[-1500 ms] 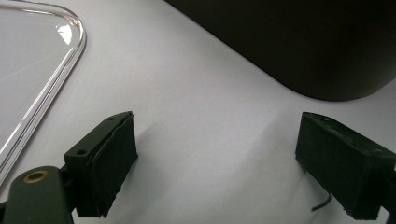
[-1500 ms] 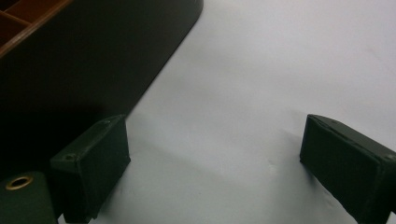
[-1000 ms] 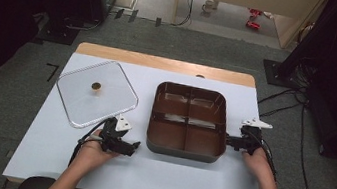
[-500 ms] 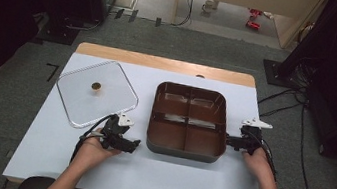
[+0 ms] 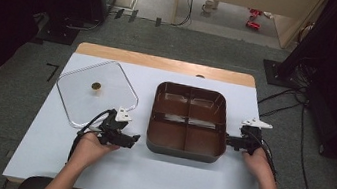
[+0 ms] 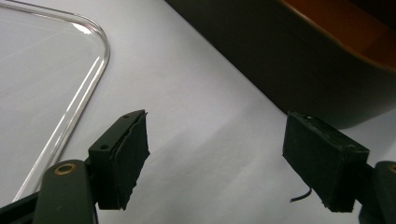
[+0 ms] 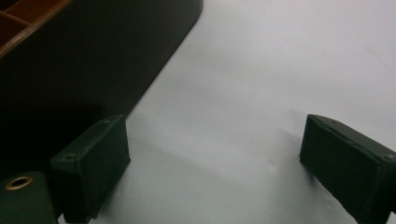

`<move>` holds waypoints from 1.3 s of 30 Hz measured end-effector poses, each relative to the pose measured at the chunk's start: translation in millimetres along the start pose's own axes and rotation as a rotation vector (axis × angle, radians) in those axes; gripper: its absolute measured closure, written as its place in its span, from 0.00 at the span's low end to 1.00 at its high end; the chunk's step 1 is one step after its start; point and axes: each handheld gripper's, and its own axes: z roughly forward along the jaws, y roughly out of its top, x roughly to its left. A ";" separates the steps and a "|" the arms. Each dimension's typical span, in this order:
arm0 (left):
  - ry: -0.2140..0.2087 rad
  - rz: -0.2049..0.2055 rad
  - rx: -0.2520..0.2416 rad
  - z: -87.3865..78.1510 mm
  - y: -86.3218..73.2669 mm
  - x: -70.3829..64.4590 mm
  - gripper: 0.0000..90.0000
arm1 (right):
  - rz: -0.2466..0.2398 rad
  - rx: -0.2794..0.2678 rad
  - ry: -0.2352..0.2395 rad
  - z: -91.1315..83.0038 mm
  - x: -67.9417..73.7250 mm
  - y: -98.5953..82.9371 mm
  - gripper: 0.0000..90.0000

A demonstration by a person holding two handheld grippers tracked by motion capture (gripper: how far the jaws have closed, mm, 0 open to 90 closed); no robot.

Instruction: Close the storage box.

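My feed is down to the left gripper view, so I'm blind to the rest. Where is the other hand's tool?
Observer: The right tool sits at the right side of the brown tray, near its front corner.
Operator: Is it gripping the tray?
Observer: No. In the right gripper view its jaws stand wide apart with bare table between them, the tray wall to one side.
Operator: What's inside the tray?
Observer: Four compartments, all looking empty from above.
Operator: And that clear edge beside my tool?
Observer: It's a square clear lid with a small knob in the middle, lying flat to the left of the tray, just beyond the left tool.
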 end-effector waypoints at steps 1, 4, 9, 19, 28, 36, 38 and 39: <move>-0.003 -0.002 0.002 0.5 1.0 1.4 0.26 | 0.000 0.000 0.000 0.0 0.0 0.0 0.09; -0.013 -0.001 -0.007 1.3 2.5 3.9 0.30 | 0.000 0.000 0.000 0.0 0.0 0.0 0.09; -0.019 0.001 -0.014 2.2 4.3 5.8 0.35 | 0.000 0.000 0.000 0.0 0.0 0.0 0.09; 0.006 -0.010 -0.050 -3.8 8.2 27.7 0.37 | 0.001 0.000 0.000 0.0 0.1 0.0 0.09; 0.006 -0.033 -0.045 -6.3 12.1 41.7 0.36 | 0.000 0.000 0.000 0.0 0.0 0.0 0.09; -0.003 -0.062 -0.042 -12.6 14.8 53.2 0.34 | 0.000 0.000 0.000 0.0 0.0 0.0 0.09; -0.003 -0.065 -0.034 -12.7 15.2 55.7 0.34 | 0.000 0.000 0.000 0.0 0.0 0.0 0.09; 0.004 -0.065 -0.028 -13.1 15.8 57.9 0.34 | 0.000 0.000 0.000 0.0 0.0 0.0 0.09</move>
